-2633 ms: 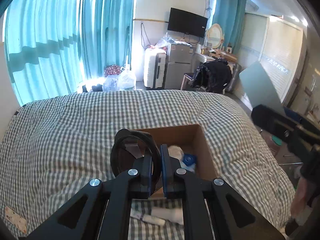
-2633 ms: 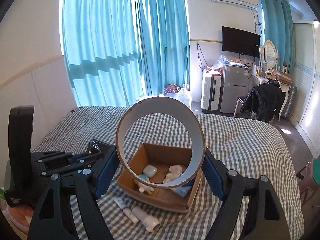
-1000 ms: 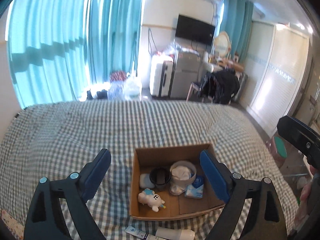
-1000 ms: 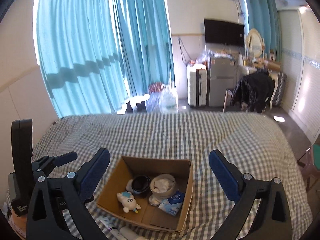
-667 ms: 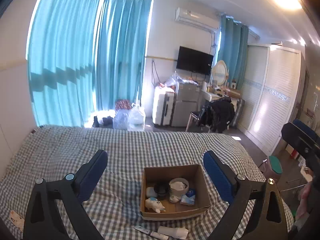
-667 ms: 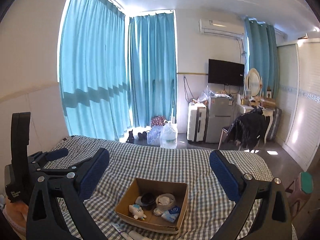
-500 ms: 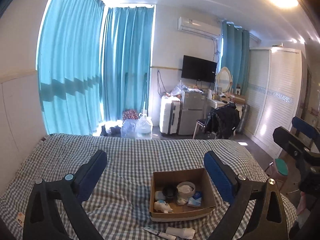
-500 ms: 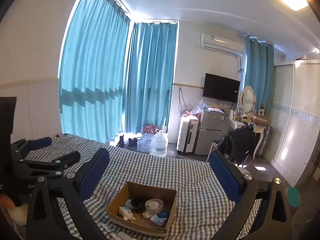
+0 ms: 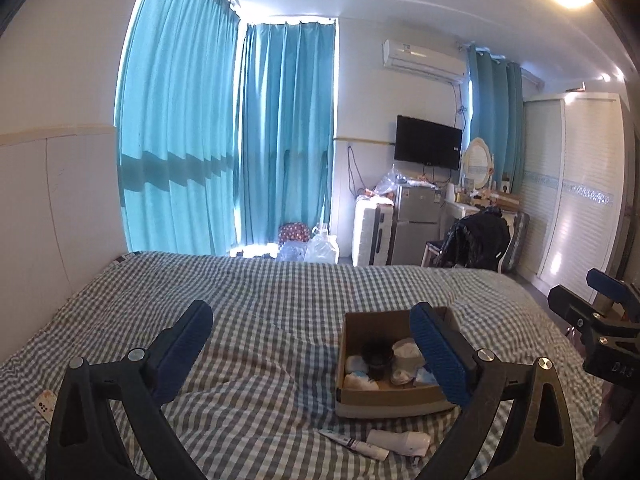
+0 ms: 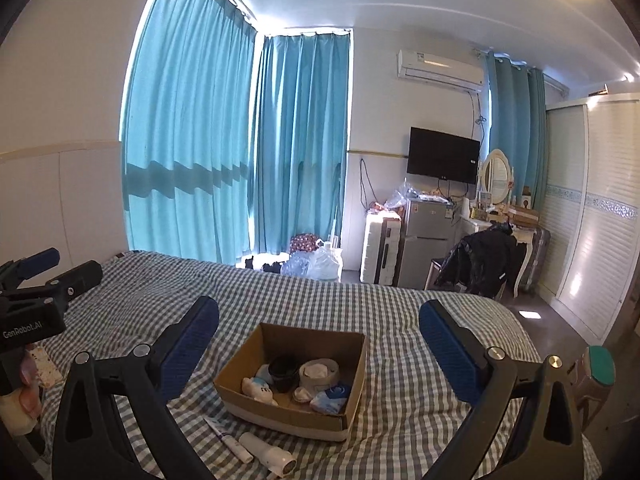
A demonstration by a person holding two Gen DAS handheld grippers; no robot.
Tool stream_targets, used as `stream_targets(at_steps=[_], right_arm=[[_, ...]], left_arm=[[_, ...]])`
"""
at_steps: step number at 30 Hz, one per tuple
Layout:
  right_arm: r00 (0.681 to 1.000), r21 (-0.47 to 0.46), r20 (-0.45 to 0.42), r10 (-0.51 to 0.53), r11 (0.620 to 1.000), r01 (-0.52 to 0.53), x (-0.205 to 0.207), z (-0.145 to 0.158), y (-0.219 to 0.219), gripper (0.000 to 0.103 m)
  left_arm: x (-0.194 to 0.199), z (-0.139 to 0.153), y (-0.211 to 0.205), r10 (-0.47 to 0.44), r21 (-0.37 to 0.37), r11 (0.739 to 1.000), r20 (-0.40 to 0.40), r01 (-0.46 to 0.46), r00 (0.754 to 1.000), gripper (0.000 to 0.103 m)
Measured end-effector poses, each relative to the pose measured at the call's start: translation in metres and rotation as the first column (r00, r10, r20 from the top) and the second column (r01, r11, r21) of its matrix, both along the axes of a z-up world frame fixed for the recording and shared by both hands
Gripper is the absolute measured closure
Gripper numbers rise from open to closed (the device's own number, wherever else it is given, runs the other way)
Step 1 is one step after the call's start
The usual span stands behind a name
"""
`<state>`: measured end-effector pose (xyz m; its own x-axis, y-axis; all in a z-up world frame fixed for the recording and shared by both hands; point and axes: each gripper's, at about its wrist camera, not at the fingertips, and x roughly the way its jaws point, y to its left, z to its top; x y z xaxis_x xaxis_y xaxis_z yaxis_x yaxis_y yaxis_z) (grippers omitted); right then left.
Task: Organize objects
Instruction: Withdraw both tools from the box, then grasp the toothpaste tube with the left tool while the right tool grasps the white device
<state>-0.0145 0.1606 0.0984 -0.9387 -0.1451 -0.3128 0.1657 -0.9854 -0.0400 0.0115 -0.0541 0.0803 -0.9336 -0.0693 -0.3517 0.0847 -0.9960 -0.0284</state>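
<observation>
A: How many grippers, and what are they doing?

B: Two. The left gripper [image 9: 310,336] and the right gripper [image 10: 318,330] both have their blue-padded jaws spread wide, grasping nothing, held above the bed.

A: And containers?

B: One: an open brown cardboard box [image 10: 352,346] on the green-and-white checked bedspread [image 10: 280,296]. Inside I count a black round tape roll [image 10: 283,369], a wide white tape ring [image 10: 320,372] with something white crumpled inside it, a small white plush toy with blue markings [image 10: 259,388] and a blue-and-white packet [image 10: 334,395]. A smaller whitish item sits behind the toy; I cannot identify it.

A: Anything outside the box?

B: Two things lying on the bedspread just in front of it: a thin white tube [image 10: 228,440] and a white cylindrical bottle [image 10: 267,455].

A: Do the views differ?

B: The left wrist view has its own finger covering the box's right side [image 9: 348,330], hiding the packet. The right wrist view shows the whole interior.
</observation>
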Motion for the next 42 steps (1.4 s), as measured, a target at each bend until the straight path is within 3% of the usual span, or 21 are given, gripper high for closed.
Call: stream_targets(at_steps=[7, 10, 14, 17, 20, 25, 28, 34, 37, 39, 42], right_arm=[[0.990, -0.022, 0.140, 0.027, 0.999, -0.024, -0.028, -0.066, 0.003, 0.002], [0.979, 0.004, 0.203, 0.030, 0.999, -0.032, -0.043, -0.094, -0.001, 0.002], [0.950, -0.038, 0.306, 0.057, 0.998, -0.047, -0.059, -0.136, -0.002, 0.002], [0.916, -0.026, 0.394, 0.078, 0.997, -0.074, -0.067, -0.170, -0.008, 0.003], [0.891, 0.030, 0.448, 0.069, 0.995, -0.092, -0.072, -0.193, -0.017, 0.004], [0.821, 0.081, 0.568, 0.052, 0.990, -0.119, -0.089, -0.229, -0.028, 0.010], [0.762, 0.075, 0.642, 0.084, 0.982, -0.172, -0.103, -0.247, -0.038, 0.024], [0.676, 0.032, 0.722, 0.148, 0.969, -0.246, -0.122, -0.278, -0.051, 0.035], [0.673, 0.011, 0.723, 0.159, 0.970, -0.242, -0.123, -0.284, -0.046, 0.041], [0.687, -0.002, 0.706, 0.172, 0.971, -0.241, -0.115, -0.279, -0.041, 0.049], [0.721, -0.021, 0.675, 0.158, 0.981, -0.195, -0.099, -0.268, -0.025, 0.050]], left_arm=[[-0.030, -0.085, 0.016, -0.003, 0.004, 1.000, 0.164, 0.003, 0.986, 0.001], [-0.048, -0.125, 0.022, -0.027, 0.024, 0.999, 0.245, 0.022, 0.969, 0.001], [-0.066, -0.179, 0.017, -0.072, 0.109, 0.993, 0.370, 0.034, 0.926, 0.001], [-0.071, -0.204, 0.014, -0.047, 0.114, 0.993, 0.450, -0.005, 0.892, 0.001], [-0.077, -0.216, 0.015, -0.017, 0.095, 0.995, 0.501, -0.036, 0.865, 0.001], [-0.078, -0.219, 0.018, 0.006, 0.073, 0.996, 0.522, -0.052, 0.853, 0.001], [-0.078, -0.218, 0.014, 0.012, 0.077, 0.995, 0.526, -0.062, 0.850, 0.001], [-0.078, -0.218, 0.014, 0.029, 0.057, 0.996, 0.521, -0.069, 0.853, 0.001], [-0.078, -0.219, 0.015, 0.032, 0.051, 0.996, 0.523, -0.069, 0.852, 0.001], [-0.077, -0.218, 0.016, 0.037, 0.045, 0.996, 0.526, -0.071, 0.850, 0.001], [-0.077, -0.217, 0.019, 0.048, 0.037, 0.996, 0.532, -0.080, 0.845, 0.001]])
